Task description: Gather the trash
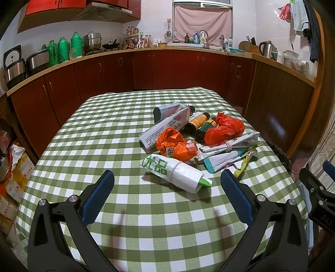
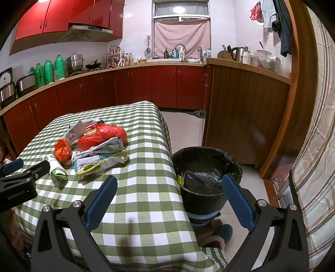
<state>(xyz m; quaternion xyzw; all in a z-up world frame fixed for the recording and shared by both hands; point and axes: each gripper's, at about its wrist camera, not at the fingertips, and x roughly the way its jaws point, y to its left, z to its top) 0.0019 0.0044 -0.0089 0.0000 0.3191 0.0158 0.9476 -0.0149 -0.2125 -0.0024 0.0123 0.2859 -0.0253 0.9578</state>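
Hovering both claws released, left gripper [image 1: 167, 184] and right gripper [image 2: 169, 188], we judge the white paper roll [image 1: 175, 173] near the table's [image 1: 104, 125] front edge light and crushable; grip mid-body.

We see white tiled walls [image 2: 134, 31] | red upper cabinets [image 2: 62, 16] | dark red base cabinets [image 1: 146, 69] under a wooden counter | curtained window [image 2: 181, 35] | pale tiled floor [image 2: 184, 129] | green-checked table [image 1: 104, 129].

Left tongs [image 1: 167, 180] spread wide, empty, above the checked desk [image 1: 100, 129]. White rolled packet [image 1: 178, 172] at 12 o'clock between the blue fingertips [image 1: 104, 182]. Orange bag [image 1: 174, 144] just beyond it.
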